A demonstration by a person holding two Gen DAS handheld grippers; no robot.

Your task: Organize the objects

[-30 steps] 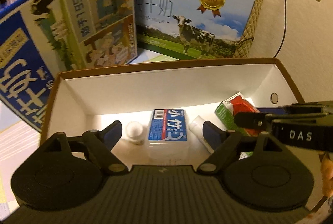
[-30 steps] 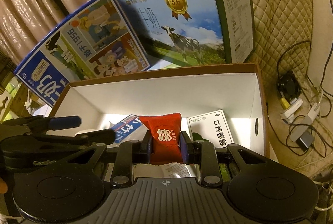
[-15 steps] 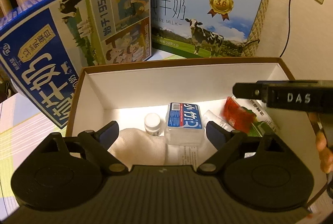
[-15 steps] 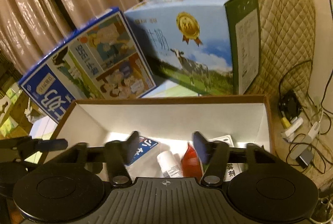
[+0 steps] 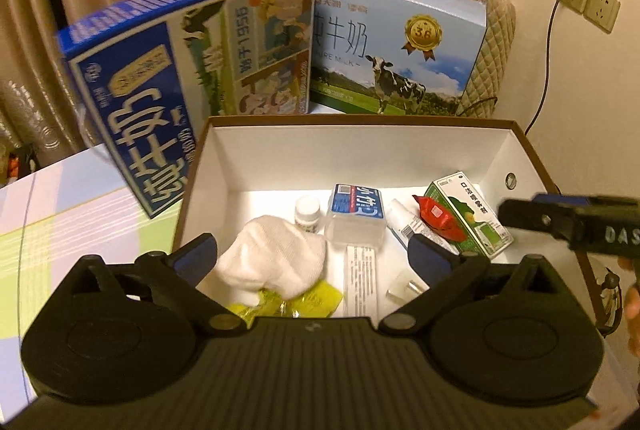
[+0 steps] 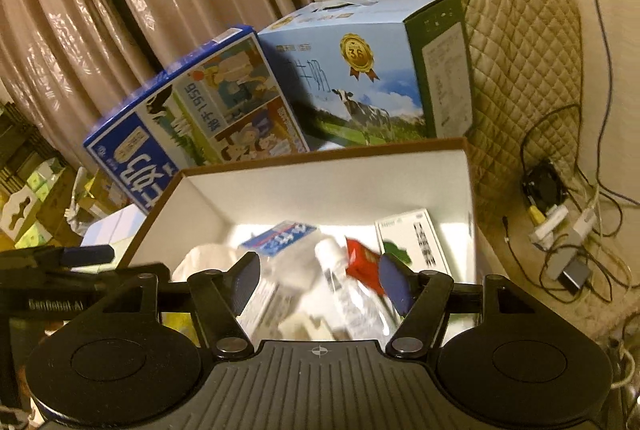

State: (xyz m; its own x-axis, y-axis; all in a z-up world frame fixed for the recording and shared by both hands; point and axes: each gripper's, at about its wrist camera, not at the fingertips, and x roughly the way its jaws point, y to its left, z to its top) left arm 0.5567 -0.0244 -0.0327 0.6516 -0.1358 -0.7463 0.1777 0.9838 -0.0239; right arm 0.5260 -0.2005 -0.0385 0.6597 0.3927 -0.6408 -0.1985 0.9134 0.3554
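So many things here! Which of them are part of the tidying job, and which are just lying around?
Part of the job:
- brown box being filled
- red packet
- green carton
- white cloth
- small white bottle
- blue-labelled pack
- left gripper and right gripper, both open

Just lying about:
- two milk cartons
- quilted cushion
- cables and plugs
- curtains

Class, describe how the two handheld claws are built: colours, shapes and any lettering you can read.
The left claw and right claw are matte black, with ribbed bases, round side discs, hinged linkage arms and blue finger pads. The right claw's side reads "DAS"; the left one's lettering is too blurred to read.
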